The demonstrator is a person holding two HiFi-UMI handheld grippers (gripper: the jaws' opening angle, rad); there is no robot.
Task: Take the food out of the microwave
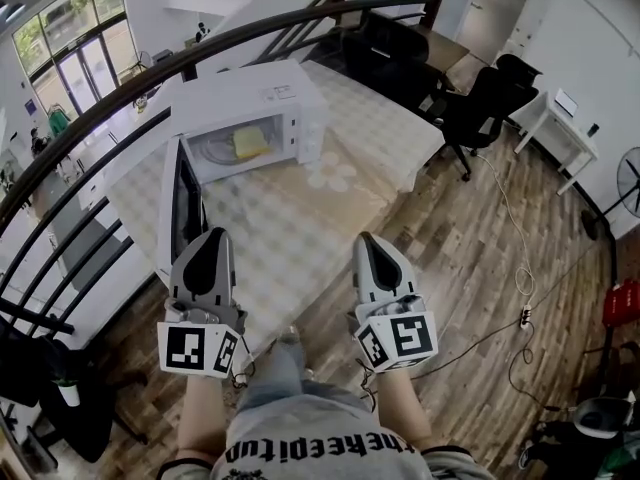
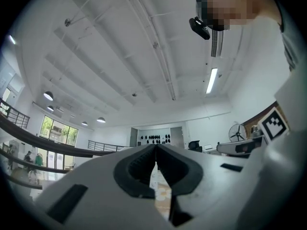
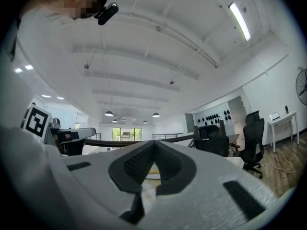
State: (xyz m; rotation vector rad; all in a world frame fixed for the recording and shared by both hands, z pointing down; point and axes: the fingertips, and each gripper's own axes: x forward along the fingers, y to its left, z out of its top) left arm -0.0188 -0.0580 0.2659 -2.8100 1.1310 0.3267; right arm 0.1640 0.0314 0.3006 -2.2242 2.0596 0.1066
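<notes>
Head view: a person's forearms reach forward, with a hand-held gripper in each hand, side by side above the wood-plank floor (image 1: 450, 268) and the near edge of the table.
Left gripper (image 1: 212, 236): grey and white, with a black-and-white marker cube at its rear; it points toward the open door and is well apart from the oven cavity.
Left gripper jaws: in the left gripper view the dark ribbed pads meet at the tips (image 2: 155, 147), with nothing between them.
Right gripper (image 1: 368, 240): same build, level with the left one, pointing at the table's near right part.
Right gripper jaws: in the right gripper view the tips are pressed together (image 3: 154, 143) and hold nothing.
White box-shaped microwave oven (image 1: 262, 96): it stands at the far left of the table, its dark-windowed door (image 1: 180, 203) swung wide open toward the person.
Yellow block of food (image 1: 250, 143): it lies on a pale round plate (image 1: 218, 150) inside the microwave cavity, untouched by either gripper.
Table with a pale checked cloth (image 1: 290, 238): it carries the microwave and a few pale round discs (image 1: 330, 175) just right of it.
Surroundings: a curved black railing (image 1: 110, 103) crosses the left side, black office chairs (image 1: 480, 108) stand beyond the table, and a thin cable (image 1: 515, 258) trails over the floor.
</notes>
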